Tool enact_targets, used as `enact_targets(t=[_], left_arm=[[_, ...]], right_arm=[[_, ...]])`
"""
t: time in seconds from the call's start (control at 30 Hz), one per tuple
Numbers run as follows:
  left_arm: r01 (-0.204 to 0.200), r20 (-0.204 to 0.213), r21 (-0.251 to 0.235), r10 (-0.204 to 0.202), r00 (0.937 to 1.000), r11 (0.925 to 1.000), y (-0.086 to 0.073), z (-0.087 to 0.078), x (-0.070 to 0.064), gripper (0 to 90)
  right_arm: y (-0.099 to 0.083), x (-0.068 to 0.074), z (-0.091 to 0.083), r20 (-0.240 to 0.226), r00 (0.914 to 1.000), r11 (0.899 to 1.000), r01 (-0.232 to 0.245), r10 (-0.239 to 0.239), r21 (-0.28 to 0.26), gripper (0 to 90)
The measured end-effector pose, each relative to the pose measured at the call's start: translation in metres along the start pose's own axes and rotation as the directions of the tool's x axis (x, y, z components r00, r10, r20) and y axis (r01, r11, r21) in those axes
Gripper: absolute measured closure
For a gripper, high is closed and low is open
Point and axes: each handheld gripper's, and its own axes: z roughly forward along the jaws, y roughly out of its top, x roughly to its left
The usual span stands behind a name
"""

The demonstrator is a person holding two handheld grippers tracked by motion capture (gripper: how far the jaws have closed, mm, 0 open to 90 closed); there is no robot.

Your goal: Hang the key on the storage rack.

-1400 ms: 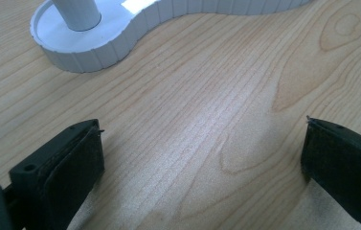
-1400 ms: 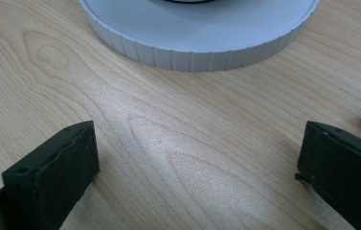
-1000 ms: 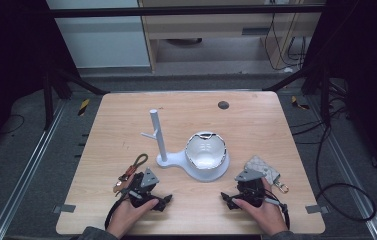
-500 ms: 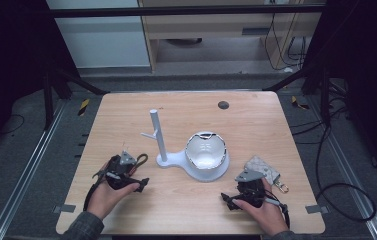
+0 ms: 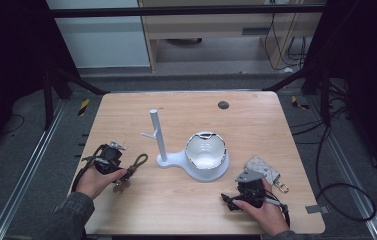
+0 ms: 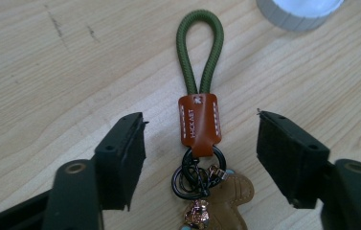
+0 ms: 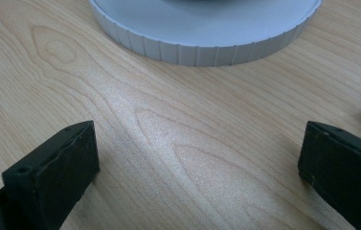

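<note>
Overall, the wooden bench (image 5: 256, 125) carries a white stand (image 5: 186, 155) at its centre, made of an upright post with a side peg and a round base holding a white bowl-like piece. A grey quilted pouch (image 5: 262, 168) lies at the near right, just beyond the right hand-held gripper (image 5: 246, 192).

The left hand-held gripper (image 6: 199, 163) sits at the near left of the bench, released, its jaws standing wide apart. The keychain (image 6: 199, 124) lies flat on the bench directly ahead of it, between the two open jaws and touching neither. The left hand is plainly the nearer one; the right is well apart from the keychain, on the other side of the stand.

The keychain's long axis runs straight along the gripper's line of sight. Its green cord loop (image 6: 200, 50) points away from the gripper, toward the stand's base; the brown leather tab (image 6: 199, 123) sits at mid-length; the black ring and charms lie nearest the gripper. In judgement, closing the jaws across the tab would secure it.

The right hand-held gripper is likewise released, jaws spread over bare wood, facing the ribbed rim of the stand's base (image 7: 202, 48).
</note>
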Motion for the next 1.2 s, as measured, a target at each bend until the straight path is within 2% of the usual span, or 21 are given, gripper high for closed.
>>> enact_targets(t=[0.13,0.17,0.37,0.57,0.63,0.73,0.83,0.93,1.0,1.03,1.1,1.13,1.2], left_arm=[[-0.033,0.017,0.068,0.032,0.9994,0.9971,0.009,0.009,0.001,40.8],[-0.033,0.017,0.068,0.032,0.9994,0.9971,0.009,0.009,0.001,42.0],[-0.057,0.037,0.147,0.052,0.9979,0.9876,0.015,0.024,0.002,47.9],[-0.050,0.042,0.167,0.044,0.9981,0.9847,0.015,0.032,0.005,52.7],[-0.034,0.050,0.164,0.027,0.9984,0.9858,0.016,0.032,0.007,54.5],[-0.047,0.054,0.162,0.039,0.9978,0.9856,0.017,0.033,0.008,58.6],[-0.069,0.038,0.171,0.064,0.9972,0.9829,0.017,0.032,0.006,65.3],[-0.069,0.025,0.160,0.066,0.9975,0.9846,0.016,0.030,0.004,65.6],[-0.065,0.017,0.126,0.064,0.9978,0.9899,0.013,0.023,0.003,65.7],[-0.067,0.010,0.087,0.066,0.9978,0.9940,0.009,0.014,0.002,65.7],[-0.065,0.008,0.069,0.065,0.9979,0.9955,0.008,0.010,0.002,65.7],[-0.058,0.009,0.032,0.058,0.9983,0.9978,0.004,0.003,0.001,65.7],[-0.061,0.015,-0.026,0.061,0.9980,0.9978,-0.003,-0.008,-0.002,65.7]], right_arm=[[0.000,0.000,0.000,0.000,1.0000,1.000,0.004,-0.004,0.001,0.3],[0.000,0.000,0.000,0.000,1.0000,1.000,0.004,-0.004,0.001,0.3],[-0.001,0.000,-0.001,-0.002,1.0000,1.000,0.009,-0.009,0.002,0.3],[-0.001,0.001,-0.002,-0.004,1.0000,1.000,0.003,-0.003,0.004,0.3],[-0.001,0.001,-0.002,-0.004,1.0000,1.000,0.004,-0.004,0.004,0.3],[-0.001,0.001,-0.002,-0.005,1.0000,1.000,0.004,-0.004,0.004,0.3],[-0.001,0.001,-0.002,-0.006,1.0000,1.000,0.006,-0.006,0.003,0.3],[-0.001,0.001,-0.002,-0.006,1.0000,1.000,0.007,-0.007,0.003,0.2],[-0.001,0.001,-0.002,-0.006,1.0000,1.000,0.007,-0.007,0.003,0.3],[-0.001,0.001,-0.002,-0.006,1.0000,1.000,0.007,-0.007,0.003,0.2],[-0.001,0.001,-0.002,-0.006,1.0000,1.000,0.007,-0.007,0.003,0.2],[-0.001,0.001,-0.002,-0.006,1.0000,1.000,0.007,-0.007,0.003,0.2],[-0.001,0.001,-0.002,-0.006,1.0000,1.000,0.007,-0.007,0.003,0.2]])
